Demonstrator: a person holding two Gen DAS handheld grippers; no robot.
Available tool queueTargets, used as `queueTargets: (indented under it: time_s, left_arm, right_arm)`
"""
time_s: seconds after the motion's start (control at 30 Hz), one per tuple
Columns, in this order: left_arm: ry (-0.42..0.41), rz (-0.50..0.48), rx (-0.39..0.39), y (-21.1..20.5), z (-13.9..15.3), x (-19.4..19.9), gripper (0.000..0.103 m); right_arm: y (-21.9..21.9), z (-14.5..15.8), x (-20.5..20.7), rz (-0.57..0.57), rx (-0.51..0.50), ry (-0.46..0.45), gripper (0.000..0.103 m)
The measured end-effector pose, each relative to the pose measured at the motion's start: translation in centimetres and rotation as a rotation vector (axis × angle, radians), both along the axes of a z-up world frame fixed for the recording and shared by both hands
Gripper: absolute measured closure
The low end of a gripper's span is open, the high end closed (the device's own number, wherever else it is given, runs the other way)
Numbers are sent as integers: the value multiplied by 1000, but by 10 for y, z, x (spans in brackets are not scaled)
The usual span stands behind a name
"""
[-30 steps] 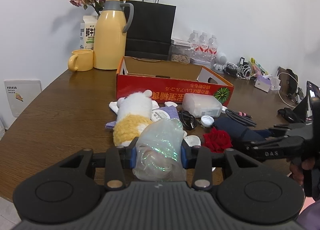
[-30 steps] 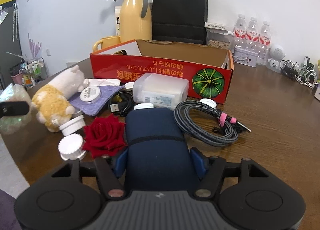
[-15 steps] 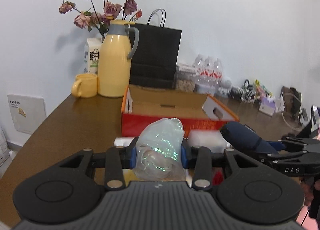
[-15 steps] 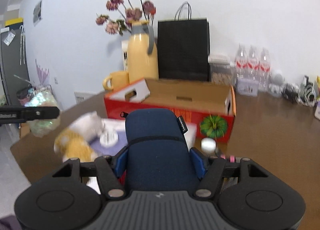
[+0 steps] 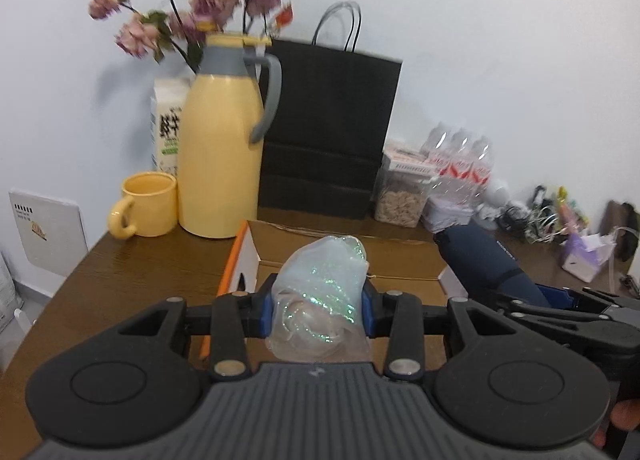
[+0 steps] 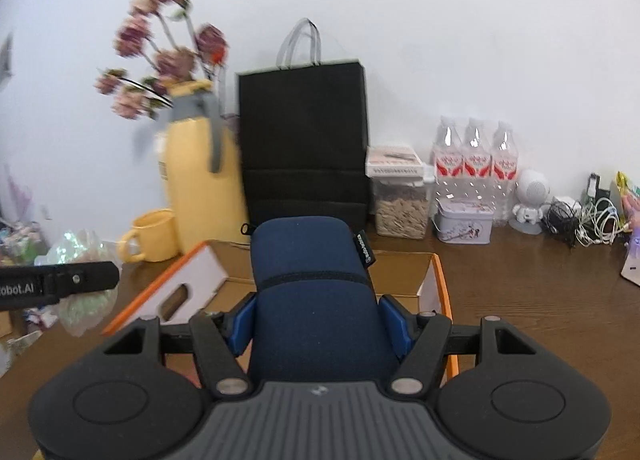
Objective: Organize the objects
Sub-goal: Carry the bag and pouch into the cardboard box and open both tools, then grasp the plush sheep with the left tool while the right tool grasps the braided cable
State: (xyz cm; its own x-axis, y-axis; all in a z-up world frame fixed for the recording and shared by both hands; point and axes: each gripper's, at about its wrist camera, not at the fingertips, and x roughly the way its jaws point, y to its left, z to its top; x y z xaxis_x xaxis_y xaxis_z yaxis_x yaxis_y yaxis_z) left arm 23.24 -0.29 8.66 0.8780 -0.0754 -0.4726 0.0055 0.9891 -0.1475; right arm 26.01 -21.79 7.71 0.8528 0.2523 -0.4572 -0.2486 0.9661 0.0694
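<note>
Jaws around glittery bag (image 5: 320,292), pouch (image 6: 316,300)

Mug (image 5: 149,204) left of jug (image 5: 222,160), bag (image 5: 328,132) right, box (image 5: 340,260) before.

The table (image 5: 120,272) looked like dark, grained wood with a slight sheen. On it, the open box (image 6: 434,284) was plain brown cardboard inside. Behind the box stood a matt black paper bag (image 5: 328,132) and a smooth, satin yellow jug (image 5: 220,156). A clear, iridescent plastic bag (image 5: 320,300) glittered; the navy pouch (image 6: 316,300) was matt cloth.
</note>
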Motion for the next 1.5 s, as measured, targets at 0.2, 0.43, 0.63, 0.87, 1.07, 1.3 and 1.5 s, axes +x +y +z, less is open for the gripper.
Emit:
queueTargets:
  time_s: [0.2,0.43,0.63,0.87,1.07,1.3,1.5]
  left_arm:
    - [145,31,137,-27,-32,64,64]
    - [267,53,206,-36,-70,100,64]
    - [272,63,204,-33,-74,101,45]
    - [183,63,187,-34,-61,87,0]
    - [147,77,178,-30,-49,72,0]
    - [49,59,182,-23,-24,35,0]
    - [-26,29,118,-8,-3,-26,0]
  right_arm:
    - [12,-33,51,-67,-66,85,40]
    - [17,-65,74,-95,-99,166,40]
    - [18,-84,79,-89,-127,227,37]
    - [22,-76,60,-34,-113,165,1]
    - [20,-62,46,-36,-121,131,1]
    - [7,-37,15,-18,-113,58,0]
    - [-13,-11,-35,-10,-103,-7,0]
